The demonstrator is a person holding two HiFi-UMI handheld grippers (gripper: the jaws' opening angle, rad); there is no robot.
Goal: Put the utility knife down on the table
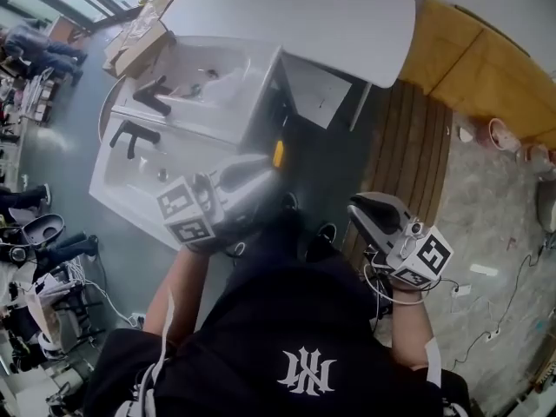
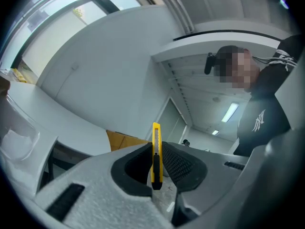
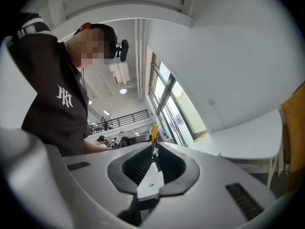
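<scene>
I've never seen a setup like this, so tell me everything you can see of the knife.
The knife is slim and yellow, plastic by its look, with a dark slider along its narrow edge. The left gripper is shut on it, with dark pads pressing both flat sides. It stands upright in that gripper's view, its top end poking out past the jaws. No bare blade shows. It hangs in the air, touching only the pads.

Black shirt (image 1: 261, 337), white logo (image 1: 306, 371); grey left tool (image 1: 265, 170), right tool (image 1: 369, 211).
</scene>
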